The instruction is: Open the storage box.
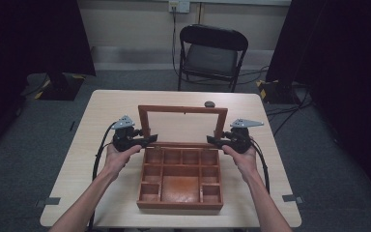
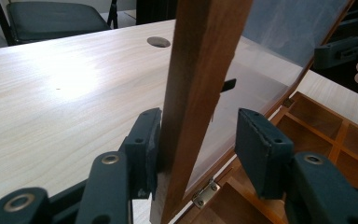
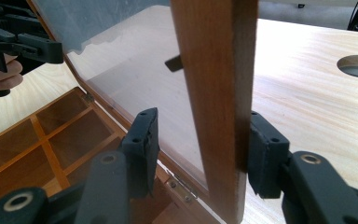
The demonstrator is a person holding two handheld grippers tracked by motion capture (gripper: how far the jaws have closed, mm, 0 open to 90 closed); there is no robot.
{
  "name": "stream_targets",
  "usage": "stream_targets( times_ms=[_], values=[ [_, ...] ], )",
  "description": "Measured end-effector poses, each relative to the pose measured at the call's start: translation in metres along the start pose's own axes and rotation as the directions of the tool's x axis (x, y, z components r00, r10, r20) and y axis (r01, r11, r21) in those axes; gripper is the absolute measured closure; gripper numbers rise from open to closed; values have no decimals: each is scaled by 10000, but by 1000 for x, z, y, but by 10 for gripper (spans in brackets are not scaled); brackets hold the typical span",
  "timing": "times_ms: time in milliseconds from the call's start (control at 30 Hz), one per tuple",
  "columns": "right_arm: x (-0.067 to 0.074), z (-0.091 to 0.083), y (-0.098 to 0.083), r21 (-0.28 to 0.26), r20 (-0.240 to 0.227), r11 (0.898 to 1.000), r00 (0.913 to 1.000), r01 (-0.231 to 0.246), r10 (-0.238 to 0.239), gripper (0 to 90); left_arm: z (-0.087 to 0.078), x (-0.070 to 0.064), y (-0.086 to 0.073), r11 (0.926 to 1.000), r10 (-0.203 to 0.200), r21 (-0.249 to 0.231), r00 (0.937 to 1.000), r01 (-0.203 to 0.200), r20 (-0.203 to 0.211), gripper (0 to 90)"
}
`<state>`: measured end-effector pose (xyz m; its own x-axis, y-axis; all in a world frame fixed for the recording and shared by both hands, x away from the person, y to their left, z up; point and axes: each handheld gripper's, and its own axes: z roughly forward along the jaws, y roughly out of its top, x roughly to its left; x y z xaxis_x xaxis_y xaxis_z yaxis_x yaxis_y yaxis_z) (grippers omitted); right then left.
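Note:
A wooden box [image 1: 179, 205] with several compartments stands on the table, its glass-paned lid [image 1: 183, 109] raised upright. My left gripper [image 1: 149, 140] reaches in at the lid's left rail [image 2: 200, 70]. Its jaws straddle that rail [image 2: 200, 144]: one pad [image 2: 147, 140] lies against the wood and the other [image 2: 258, 144] stands clear of the glass. My right gripper [image 1: 211, 140] mirrors it at the lid's right rail [image 3: 219, 93]. Around that rail [image 3: 203, 147] the outer pad [image 3: 263, 154] touches the wood, while the inner pad [image 3: 144, 140] is apart from the pane.
The light wooden table [image 1: 101, 116] has a round cable hole [image 1: 209, 104] behind the lid. A black folding chair [image 1: 211, 53] stands beyond the far edge, and dark curtains hang at both sides. Brass hinges [image 2: 205, 193] join lid and box.

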<state>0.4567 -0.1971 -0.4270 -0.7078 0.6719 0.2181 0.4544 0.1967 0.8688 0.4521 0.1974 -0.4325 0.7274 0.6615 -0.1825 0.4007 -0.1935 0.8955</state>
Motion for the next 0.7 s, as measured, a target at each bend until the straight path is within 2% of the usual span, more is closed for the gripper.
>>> stream_targets(
  times_ms=[67,200,467,700],
  values=[
    [-1,1,0,8,30,10000,10000,21,-21,515,1,0,0,9999,-102,-68,9999,102,9,509],
    [-1,2,-1,-30,41,10000,10000,-16,16,515,3,1,-2,10000,20,83,10000,-20,-56,509],
    [-3,6,-1,-145,367,9999,9993,4,1,528,10,8,-9,9992,-317,257,9995,315,72,498],
    [-6,9,-1,-237,494,9997,9987,-77,89,531,12,10,-9,9989,-314,355,9995,315,-24,520]
  ],
)
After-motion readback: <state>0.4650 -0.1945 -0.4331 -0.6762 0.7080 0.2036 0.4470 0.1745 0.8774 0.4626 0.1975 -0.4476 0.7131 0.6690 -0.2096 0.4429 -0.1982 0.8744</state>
